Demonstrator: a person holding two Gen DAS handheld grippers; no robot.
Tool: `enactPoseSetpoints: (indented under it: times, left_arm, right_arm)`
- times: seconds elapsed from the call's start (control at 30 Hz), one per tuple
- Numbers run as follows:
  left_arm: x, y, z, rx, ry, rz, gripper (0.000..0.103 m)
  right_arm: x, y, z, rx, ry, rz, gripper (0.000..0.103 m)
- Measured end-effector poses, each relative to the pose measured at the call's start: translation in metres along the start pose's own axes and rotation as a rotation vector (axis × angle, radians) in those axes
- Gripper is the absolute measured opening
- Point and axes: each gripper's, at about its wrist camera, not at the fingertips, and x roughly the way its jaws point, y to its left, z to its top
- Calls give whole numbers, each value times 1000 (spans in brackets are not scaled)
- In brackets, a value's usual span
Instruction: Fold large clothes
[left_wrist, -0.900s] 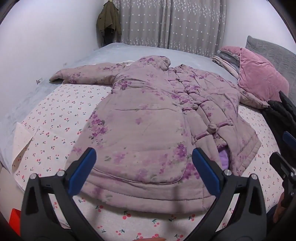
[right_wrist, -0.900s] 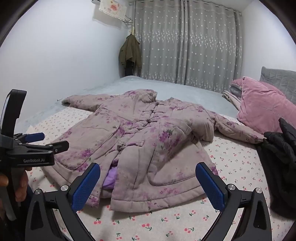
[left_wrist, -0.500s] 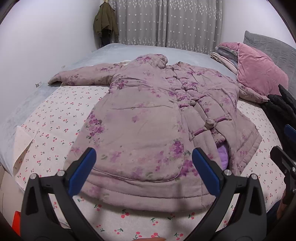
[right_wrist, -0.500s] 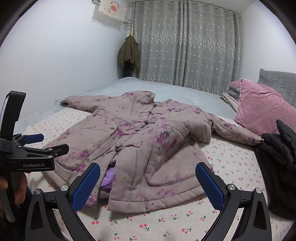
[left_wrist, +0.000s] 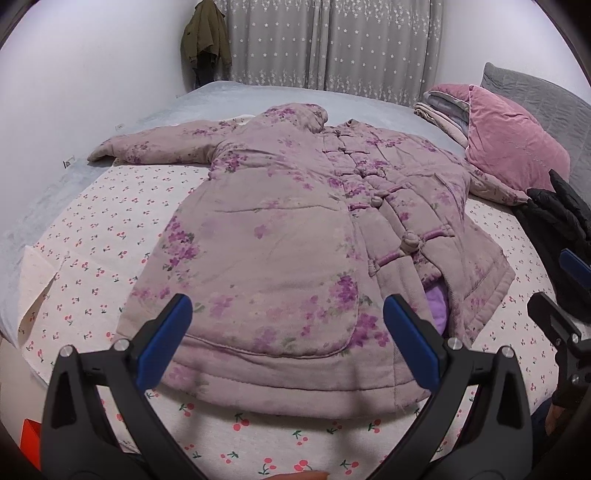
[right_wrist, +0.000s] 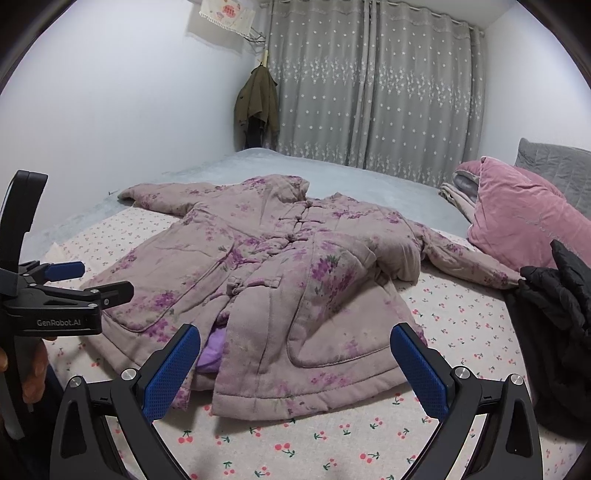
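Observation:
A padded mauve coat with purple flowers (left_wrist: 288, 236) lies face up and spread flat on the bed, both sleeves stretched out, knot buttons down the front; it also shows in the right wrist view (right_wrist: 280, 280). Its purple lining (right_wrist: 212, 349) peeks out at the hem opening. My left gripper (left_wrist: 288, 332) is open and empty, hovering above the coat's left hem. My right gripper (right_wrist: 295, 354) is open and empty above the right hem. The left gripper also shows from the side at the left of the right wrist view (right_wrist: 74, 284).
The bed has a cherry-print sheet (left_wrist: 92, 251) over a grey blanket (right_wrist: 332, 177). A pink cushion (left_wrist: 513, 147) and folded bedding lie at the right. A black jacket (right_wrist: 557, 317) lies at the right edge. The wall runs along the left; curtains hang behind.
Both grippers have drifted slightly, the views tilting up a little. The coat has not moved and both grippers stay open.

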Motion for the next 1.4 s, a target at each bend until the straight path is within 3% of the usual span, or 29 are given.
enactPoseSetpoints:
  times: [0.17,0.33,0.53,0.7,0.8,0.97,1.07,1.27,1.33,1.4]
  left_arm:
    - [0,2,0,-25,-14,-35,103]
    - [6,2,0,-30,23,-47,103]
    - [6,3,-1,-58,7,-64,103]
    - [24,8,-2,-77,121,-123,103]
    - [27,10,-5,-84,108,-141,103]
    - [28,27,-6,-111,109,-112,103]
    - [26,56,-9,-147,106,-60,103]
    - [16,125,-31,-254,104,12,99]
    - [12,143,-40,-270,106,57,98]
    - [16,148,-48,-255,131,57,98]
  right_arm:
    - [1,0,2,-3,57,-14,103]
    - [9,-4,1,6,130,-58,103]
    - [10,-8,2,49,118,-56,103]
    - [13,-6,1,31,107,-72,103]
    - [15,-7,0,20,109,-91,103]
    - [22,-11,-6,-14,117,-139,103]
    - [28,-32,-9,-28,142,-209,103]
    - [43,-112,-35,147,350,-315,102]
    - [44,-123,-41,153,381,-313,99]
    - [45,-127,-48,119,420,-303,99]
